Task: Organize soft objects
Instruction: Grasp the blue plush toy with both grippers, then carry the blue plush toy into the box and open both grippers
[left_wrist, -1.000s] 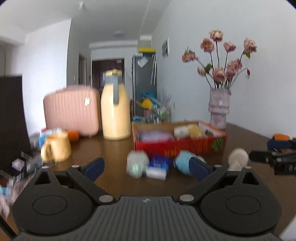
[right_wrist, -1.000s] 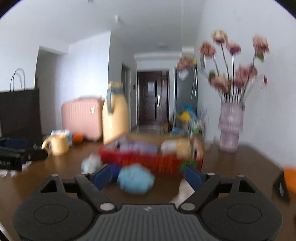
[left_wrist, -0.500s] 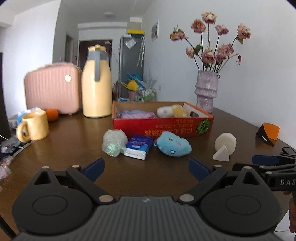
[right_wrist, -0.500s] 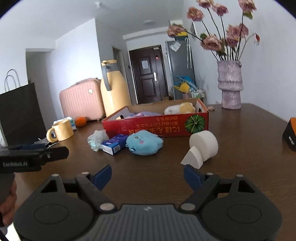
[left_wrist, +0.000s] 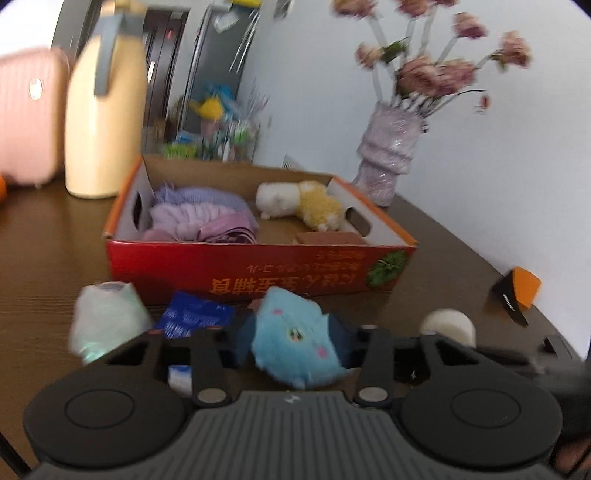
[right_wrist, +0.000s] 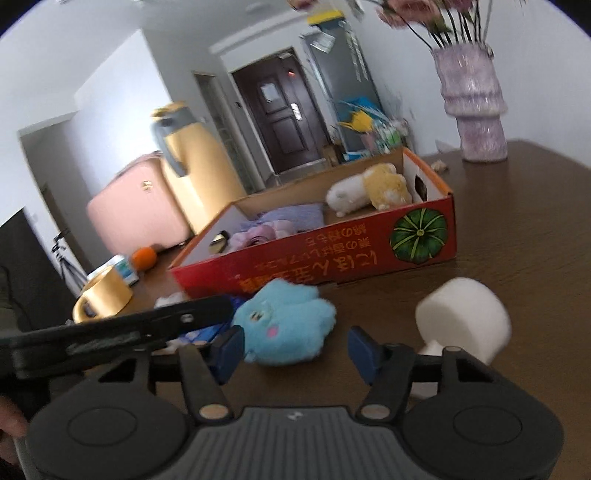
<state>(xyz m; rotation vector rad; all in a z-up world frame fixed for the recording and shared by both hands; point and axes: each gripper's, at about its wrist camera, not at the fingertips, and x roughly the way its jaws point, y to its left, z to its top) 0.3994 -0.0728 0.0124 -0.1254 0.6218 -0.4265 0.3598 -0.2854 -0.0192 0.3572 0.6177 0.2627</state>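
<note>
On the dark brown wooden counter (left_wrist: 44, 236), just in front of the red cardboard box (left_wrist: 236, 266), lies the fluffy light-blue plush toy with a small face (left_wrist: 295, 336). The left gripper (left_wrist: 293, 341) has this toy between its blue pads; the jaws are closing, and the pads sit against the toy's two sides, though blur keeps me from telling how firmly they press. Seen from the right wrist, the same blue plush toy (right_wrist: 284, 321) lies ahead of the right gripper (right_wrist: 295, 349), whose jaws stand apart and are closing with only the toy's near edge between them, not pressed. The left gripper's black finger (right_wrist: 147, 325) reaches across to the toy from the left of that view.

Beside the toy, to its left, lie a blue tissue packet (left_wrist: 192, 317) and a pale crumpled plastic bundle (left_wrist: 107, 321). A white foam cylinder (right_wrist: 463, 319) rests to its right. Inside the box sit folded lilac cloth (left_wrist: 199, 218) and a white-and-yellow plush animal (left_wrist: 299, 203).
</note>
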